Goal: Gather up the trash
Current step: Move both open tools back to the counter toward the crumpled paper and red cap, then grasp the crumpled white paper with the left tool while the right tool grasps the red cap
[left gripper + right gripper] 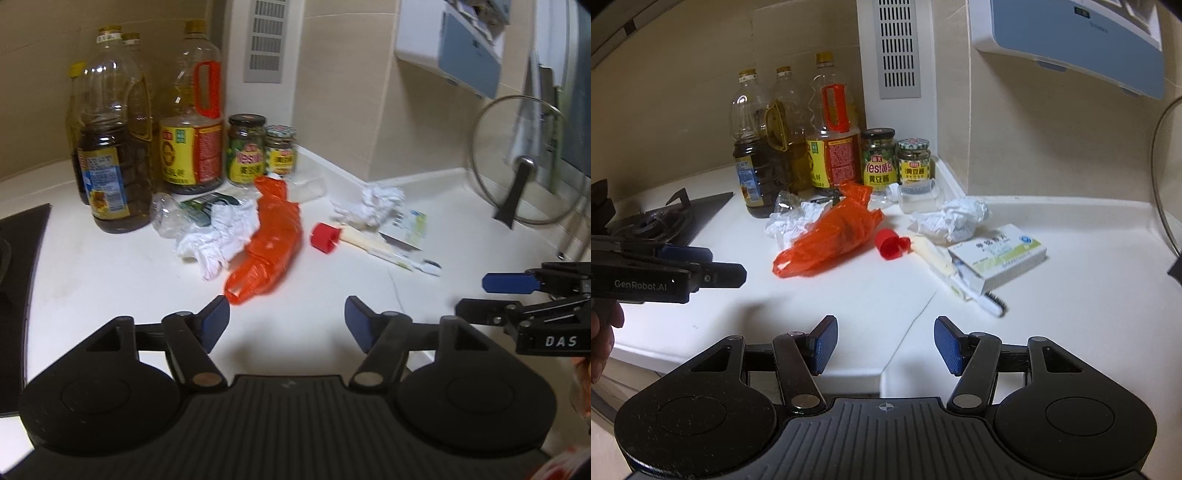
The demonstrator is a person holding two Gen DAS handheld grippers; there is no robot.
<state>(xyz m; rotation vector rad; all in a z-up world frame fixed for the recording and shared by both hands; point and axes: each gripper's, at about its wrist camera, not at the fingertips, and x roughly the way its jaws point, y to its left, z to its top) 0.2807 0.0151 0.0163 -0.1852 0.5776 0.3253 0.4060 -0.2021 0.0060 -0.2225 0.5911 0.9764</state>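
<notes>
Trash lies scattered on the white counter (110, 266): an orange plastic bag (269, 243), crumpled white tissue (218, 236) beside a crushed clear bottle (173, 214), a second tissue wad (376, 203), a red cap (325, 236), a small cardboard box (997, 254) and a toothbrush (960, 284). My left gripper (286, 314) hangs open just short of the bag's near end, with nothing between its fingers. My right gripper (886, 332) is open and empty over the counter's front edge, well short of the toothbrush. Each gripper also shows in the other's view, at the side.
Several oil bottles (110, 147) and two sauce jars (246, 149) stand in the back corner behind the trash. A gas hob (665, 218) lies at the left. A glass pot lid (517, 162) leans upright at the right. A white and blue appliance (1071, 37) hangs on the wall.
</notes>
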